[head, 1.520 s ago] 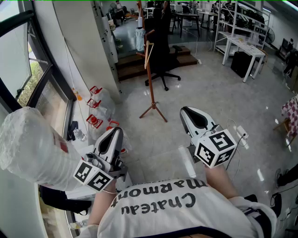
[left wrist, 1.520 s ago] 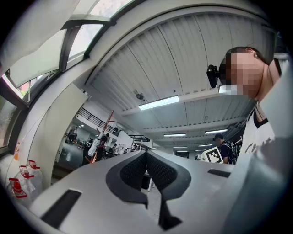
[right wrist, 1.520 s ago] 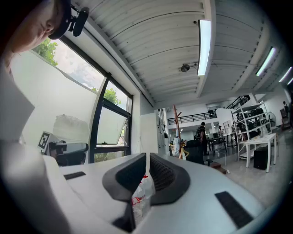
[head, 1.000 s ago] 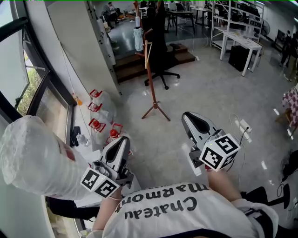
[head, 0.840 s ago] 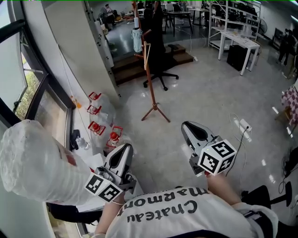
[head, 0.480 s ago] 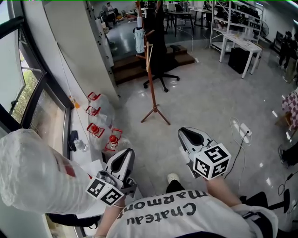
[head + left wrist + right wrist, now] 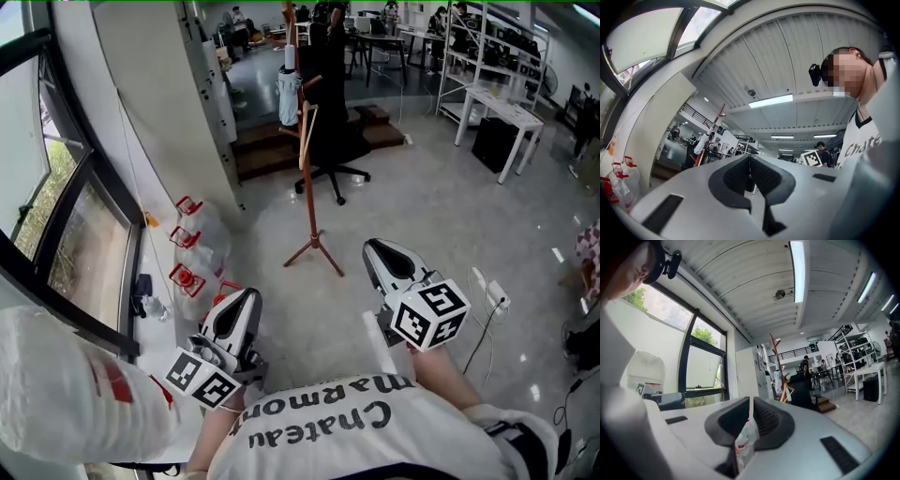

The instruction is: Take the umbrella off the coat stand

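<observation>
A wooden coat stand (image 7: 311, 178) rises from the grey floor ahead of me. A pale folded umbrella (image 7: 289, 92) hangs from a peg near its top. Both grippers are held low in front of the person's body, well short of the stand. My left gripper (image 7: 247, 298) is shut with nothing in it, and so is my right gripper (image 7: 374, 249). In the left gripper view, the stand (image 7: 714, 125) and umbrella (image 7: 700, 144) show small beyond the closed gripper (image 7: 750, 161). In the right gripper view, the stand (image 7: 776, 347) and umbrella (image 7: 778, 381) lie far past the closed gripper (image 7: 751, 405).
A black office chair (image 7: 330, 112) stands right behind the coat stand, by low wooden steps (image 7: 267, 148). Water jugs with red handles (image 7: 195, 239) sit along the left wall under a window (image 7: 70, 244). White shelves and a table (image 7: 497, 89) are at the right. A power strip (image 7: 492, 295) lies on the floor.
The person has walked forward, and both grippers have travelled with them, still shut and empty. The coat stand now looks slightly nearer. The big white wrapped bundle at the left has slid down the frame.
</observation>
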`<state>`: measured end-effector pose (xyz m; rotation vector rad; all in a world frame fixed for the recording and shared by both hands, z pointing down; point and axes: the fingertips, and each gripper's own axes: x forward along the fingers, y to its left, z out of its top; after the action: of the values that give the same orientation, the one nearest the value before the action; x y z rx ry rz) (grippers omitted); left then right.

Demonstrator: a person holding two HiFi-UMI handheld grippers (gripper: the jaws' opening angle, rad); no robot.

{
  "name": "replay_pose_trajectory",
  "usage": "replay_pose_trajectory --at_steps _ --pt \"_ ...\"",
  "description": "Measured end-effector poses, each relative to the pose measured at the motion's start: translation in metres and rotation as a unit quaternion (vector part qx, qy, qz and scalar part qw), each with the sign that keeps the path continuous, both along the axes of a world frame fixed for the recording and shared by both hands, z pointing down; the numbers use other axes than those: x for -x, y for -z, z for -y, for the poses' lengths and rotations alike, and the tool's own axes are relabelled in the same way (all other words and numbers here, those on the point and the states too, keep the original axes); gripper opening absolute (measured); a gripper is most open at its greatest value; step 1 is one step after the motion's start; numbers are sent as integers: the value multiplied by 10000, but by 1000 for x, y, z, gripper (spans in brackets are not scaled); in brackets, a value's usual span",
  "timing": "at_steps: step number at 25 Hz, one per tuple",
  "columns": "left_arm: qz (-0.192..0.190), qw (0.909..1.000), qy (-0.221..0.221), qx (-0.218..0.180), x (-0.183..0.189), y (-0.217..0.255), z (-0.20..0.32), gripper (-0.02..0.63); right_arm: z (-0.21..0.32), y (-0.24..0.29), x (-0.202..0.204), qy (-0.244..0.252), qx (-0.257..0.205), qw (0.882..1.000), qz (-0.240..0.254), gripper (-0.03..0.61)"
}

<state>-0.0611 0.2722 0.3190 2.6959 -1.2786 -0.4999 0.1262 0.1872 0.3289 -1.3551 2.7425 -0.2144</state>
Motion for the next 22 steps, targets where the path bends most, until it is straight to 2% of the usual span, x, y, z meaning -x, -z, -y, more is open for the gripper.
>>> replay_pose_trajectory --at_steps 2,9,16,22 --pt "3 10000 42 -30 -7 2 19 25 23 4 -5 62 -64 10000 4 43" --pt "-118 9997 155 137 -22 -13 73 25 86 -20 -9 379 188 9990 -151 43" --pt "-56 9993 241 272 -31 -29 105 25 121 -40 -17 460 313 9984 -119 43" --pt "-57 9989 266 377 -26 -32 123 25 139 -54 -9 551 514 9971 -110 43"
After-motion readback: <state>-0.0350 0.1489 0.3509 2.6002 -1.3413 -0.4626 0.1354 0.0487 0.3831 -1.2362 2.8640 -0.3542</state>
